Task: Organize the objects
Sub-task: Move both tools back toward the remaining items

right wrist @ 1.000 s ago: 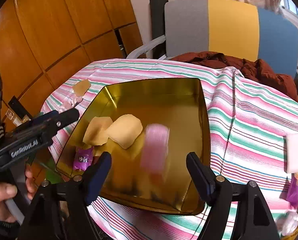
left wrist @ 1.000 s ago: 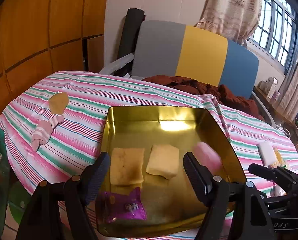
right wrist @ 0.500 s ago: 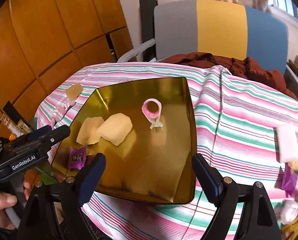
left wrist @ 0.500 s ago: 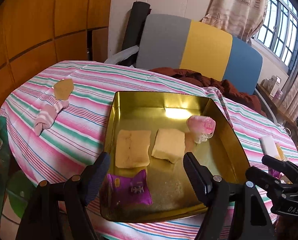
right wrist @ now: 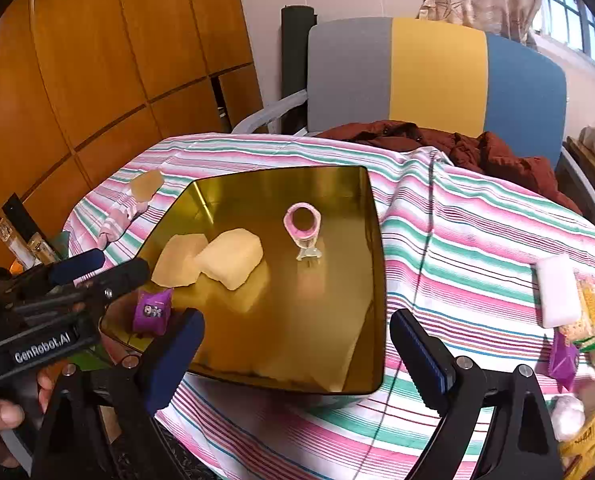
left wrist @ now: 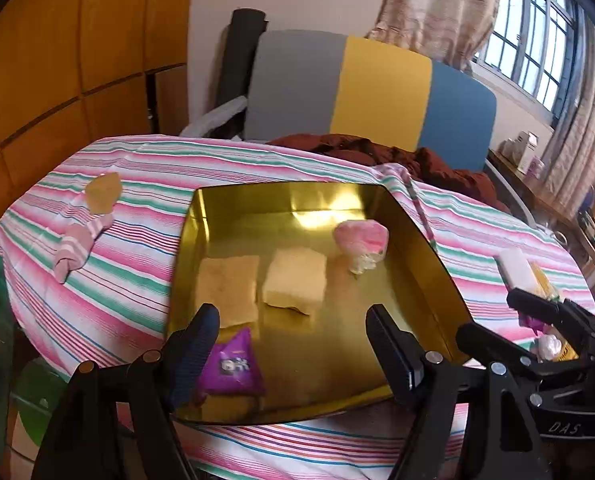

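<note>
A: Where is the pink item relative to the jaws?

B: The pink roll with a clear tail (right wrist: 303,227) lies inside the gold tin tray (right wrist: 371,264), toward the tray's far right part, well ahead of both grippers. The right gripper (right wrist: 295,354) has its jaws spread wide with nothing between them, hovering over the tray's near edge. The left gripper (left wrist: 293,346) is likewise wide open and empty, also at the tray's near edge.

A: What else is in the tray?

B: Two pale yellow sponge-like squares (left wrist: 293,280) and (left wrist: 227,286) lie side by side in the middle of the tray, left of the pink roll; they look touching from the right wrist camera. A purple snack packet (left wrist: 233,366) sits in the tray's near left corner, just by the left gripper's left finger.

A: And outside the tray?

B: Left of the tray, on the striped tablecloth (left wrist: 137,264) covering the bench, lie a pink striped sock (left wrist: 77,246) and a tan piece (left wrist: 103,194) just beyond it. Right of the tray are a white block (right wrist: 557,296) and, nearer the bench's edge, a cluster of small packets (right wrist: 581,332), one of them purple.

A: The room?

B: Beyond the tray, a brown jacket (right wrist: 457,146) is heaped at the bench's far edge, in front of a chair back in grey, yellow and blue (right wrist: 437,76). Wooden panelling (right wrist: 97,60) stands to the tray's left, and a curtained window (left wrist: 537,40) to its far right.
</note>
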`<state>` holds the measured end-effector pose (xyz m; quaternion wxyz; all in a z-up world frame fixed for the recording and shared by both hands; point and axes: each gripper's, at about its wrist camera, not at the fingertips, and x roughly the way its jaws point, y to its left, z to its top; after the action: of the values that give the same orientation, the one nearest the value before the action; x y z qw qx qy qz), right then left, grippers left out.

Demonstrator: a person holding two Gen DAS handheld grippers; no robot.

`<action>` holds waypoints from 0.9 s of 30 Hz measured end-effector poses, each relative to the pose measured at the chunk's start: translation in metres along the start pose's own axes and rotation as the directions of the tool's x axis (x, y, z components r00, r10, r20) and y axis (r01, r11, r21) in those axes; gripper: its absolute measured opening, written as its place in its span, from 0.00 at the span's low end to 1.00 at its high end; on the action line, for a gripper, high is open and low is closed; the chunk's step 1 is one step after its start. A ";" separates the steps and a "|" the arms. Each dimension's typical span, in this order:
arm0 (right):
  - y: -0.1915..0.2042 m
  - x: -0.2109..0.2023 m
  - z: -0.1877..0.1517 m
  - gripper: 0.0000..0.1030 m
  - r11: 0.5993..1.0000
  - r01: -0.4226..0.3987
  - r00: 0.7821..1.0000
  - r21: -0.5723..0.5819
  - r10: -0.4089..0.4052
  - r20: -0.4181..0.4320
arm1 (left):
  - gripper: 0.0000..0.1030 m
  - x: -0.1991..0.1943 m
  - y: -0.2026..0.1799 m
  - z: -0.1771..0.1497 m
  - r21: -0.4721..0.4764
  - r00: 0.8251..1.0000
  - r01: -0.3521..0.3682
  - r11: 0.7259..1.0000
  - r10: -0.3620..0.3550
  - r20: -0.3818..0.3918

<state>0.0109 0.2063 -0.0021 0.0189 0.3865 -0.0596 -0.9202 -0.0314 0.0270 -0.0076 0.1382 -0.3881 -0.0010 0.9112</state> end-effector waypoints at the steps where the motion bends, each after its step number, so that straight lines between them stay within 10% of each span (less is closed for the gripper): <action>1: -0.001 -0.002 -0.001 0.93 1.000 0.006 1.000 0.001 -0.006 0.004 | 0.75 0.001 -0.002 -0.001 0.006 1.000 0.004 1.000 -0.004 -0.005; 27: -0.121 -0.041 -0.028 0.94 0.958 0.223 0.975 0.178 -0.215 -0.062 | 0.74 0.007 -0.085 0.001 0.181 0.960 0.279 0.943 -0.269 -0.079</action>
<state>0.0603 0.3268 -0.0075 -0.1177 0.4102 -0.1009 -0.8987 -0.0148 0.1109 -0.0026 0.3001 -0.3932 0.0359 0.8684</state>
